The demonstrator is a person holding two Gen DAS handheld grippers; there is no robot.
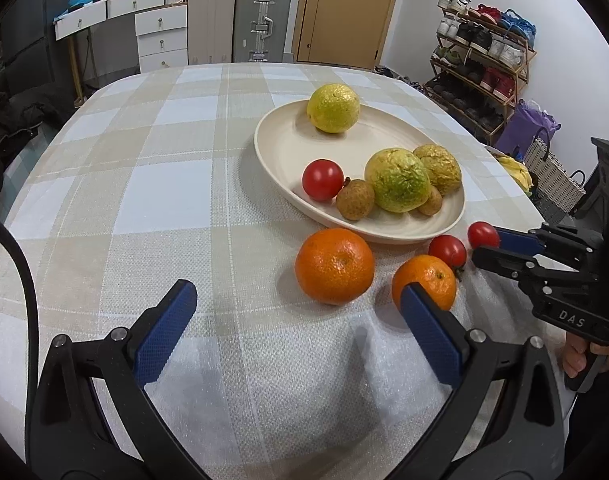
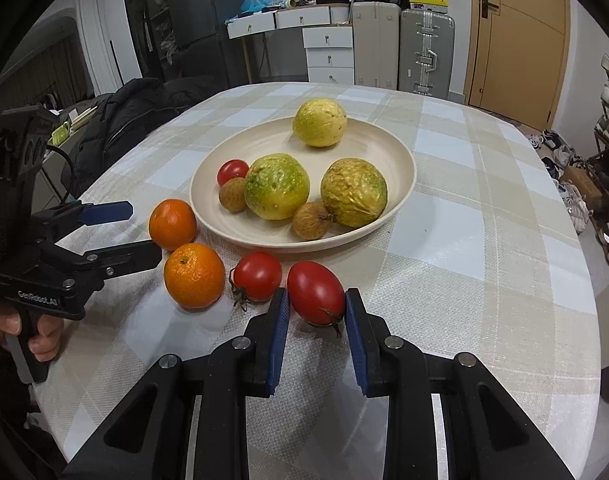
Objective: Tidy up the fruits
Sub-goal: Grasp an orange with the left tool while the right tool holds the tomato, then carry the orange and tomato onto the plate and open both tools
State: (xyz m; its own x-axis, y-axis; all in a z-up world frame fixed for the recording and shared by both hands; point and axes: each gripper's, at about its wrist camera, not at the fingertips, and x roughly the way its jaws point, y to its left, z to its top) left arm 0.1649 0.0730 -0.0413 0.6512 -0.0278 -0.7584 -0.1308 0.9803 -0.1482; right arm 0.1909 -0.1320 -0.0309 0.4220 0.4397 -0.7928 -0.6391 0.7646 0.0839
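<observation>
My right gripper (image 2: 316, 300) is shut on an oval red tomato (image 2: 315, 294), its blue pads pressing both sides; the left wrist view shows this tomato (image 1: 483, 235) at the tip of the right gripper (image 1: 486, 246). Whether it rests on the cloth I cannot tell. A round tomato (image 2: 257, 277) and two oranges (image 2: 194, 276) (image 2: 172, 224) lie on the cloth before the cream plate (image 2: 368, 140). The plate holds three yellow-green fruits, a tomato and two brown longans. My left gripper (image 1: 298, 288) is open and empty, short of the oranges (image 1: 334, 266).
The round table wears a checked cloth (image 1: 164, 184), with a dark coat (image 2: 136, 112) at its left edge. Beyond it stand white drawers (image 1: 160, 36), suitcases (image 1: 260, 20), a door and a shoe rack (image 1: 484, 60). A hand (image 2: 40, 340) grips the left tool's handle.
</observation>
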